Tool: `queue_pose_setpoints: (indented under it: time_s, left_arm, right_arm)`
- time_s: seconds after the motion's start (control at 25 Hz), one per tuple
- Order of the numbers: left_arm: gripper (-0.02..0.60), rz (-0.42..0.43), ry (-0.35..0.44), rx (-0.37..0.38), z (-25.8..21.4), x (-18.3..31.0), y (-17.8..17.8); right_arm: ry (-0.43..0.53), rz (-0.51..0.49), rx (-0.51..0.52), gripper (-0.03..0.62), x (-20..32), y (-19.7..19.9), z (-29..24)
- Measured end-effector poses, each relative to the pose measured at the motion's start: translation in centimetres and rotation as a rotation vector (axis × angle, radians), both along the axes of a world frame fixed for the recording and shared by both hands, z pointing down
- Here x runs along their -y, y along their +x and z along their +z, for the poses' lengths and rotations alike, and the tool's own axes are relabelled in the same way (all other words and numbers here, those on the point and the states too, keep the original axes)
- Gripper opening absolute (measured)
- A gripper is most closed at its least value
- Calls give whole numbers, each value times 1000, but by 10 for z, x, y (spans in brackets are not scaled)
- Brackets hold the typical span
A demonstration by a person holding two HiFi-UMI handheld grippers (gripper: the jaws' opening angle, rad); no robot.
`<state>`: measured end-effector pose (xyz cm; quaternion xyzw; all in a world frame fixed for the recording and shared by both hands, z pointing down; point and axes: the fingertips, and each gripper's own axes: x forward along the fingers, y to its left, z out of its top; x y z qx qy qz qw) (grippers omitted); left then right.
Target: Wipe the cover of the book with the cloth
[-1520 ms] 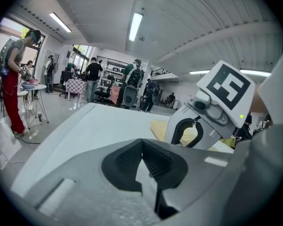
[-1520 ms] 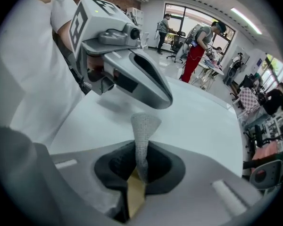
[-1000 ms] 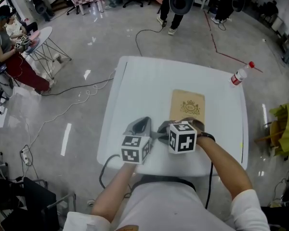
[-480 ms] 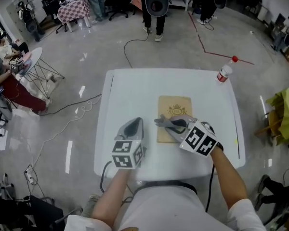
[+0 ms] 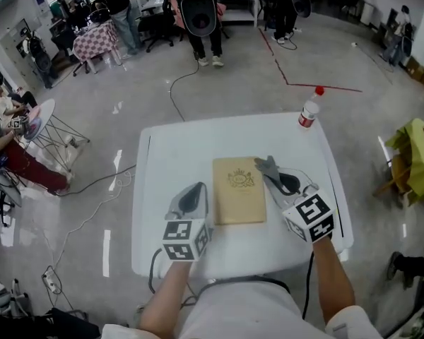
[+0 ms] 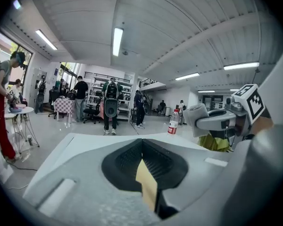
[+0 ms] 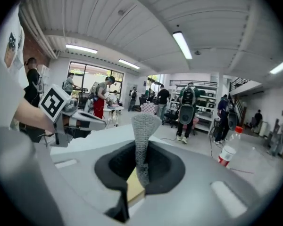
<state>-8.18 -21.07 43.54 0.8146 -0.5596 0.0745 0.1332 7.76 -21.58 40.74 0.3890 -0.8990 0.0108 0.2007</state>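
Wiping step in hand, judging by the layout, with the cloth not yet clearly on the cover.

Holding the left hand-held gripper [image 5: 193,191] low over the white bench [image 5: 198,136], just beside the left edge of the book [image 5: 239,191], with jaws pressed together and gripping nothing identifiable. Showing only a thin tan sliver in the slit in the left gripper view, with no telling whether book edge or gripper part. Not visibly pinning the book, and giving no sign in the head view of touching either bench or cover.

Lying flat and closed near the middle of the bench, cover up, gilt emblem toward the far end, with almost the whole cover bare.

Pinching the grey cloth [image 5: 266,164] in the right hand-held gripper [image 5: 275,176], jaws closed on its lower part, with the free end standing up past the tips in the right gripper view. Hanging at the book's far right corner, mostly over bare bench, with no telling whether touching the cover.

Standing well apart at the far right corner of the bench, a plastic bottle [image 5: 309,110] with a red cap, playing no part here.

Next move, as a judgement: bringing the cloth leftward and down onto the cover, then sweeping across it with light pressure, probably while steadying the book with the left gripper against sliding on the smooth bench.
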Motion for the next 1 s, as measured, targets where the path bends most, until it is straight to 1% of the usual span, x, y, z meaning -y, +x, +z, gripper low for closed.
queue_pose_setpoints:
  time_s: [0.12, 0.24, 0.32, 0.44, 0.8, 1.0]
  left_arm:
    - [6, -6, 9, 21, -6, 0, 7]
    - [6, -11, 12, 32, -11, 0, 14]
    - [6, -15, 9, 38, -11, 0, 17]
    - [6, -20, 3, 45, -10, -1, 20]
    - [6, -26, -9, 46, -5, -6, 28]
    - [6, -16, -13, 44, -3, -6, 34]
  right_arm:
    - [18, 102, 99, 29, 5, 29, -12]
    - [38, 175, 157, 28, 5, 52, -16]
    - [44, 203, 184, 28, 6, 61, -16]
    - [51, 212, 199, 28, 7, 66, -17]
    - [50, 214, 197, 28, 3, 77, -14]
    - [50, 213, 195, 28, 3, 78, -13]
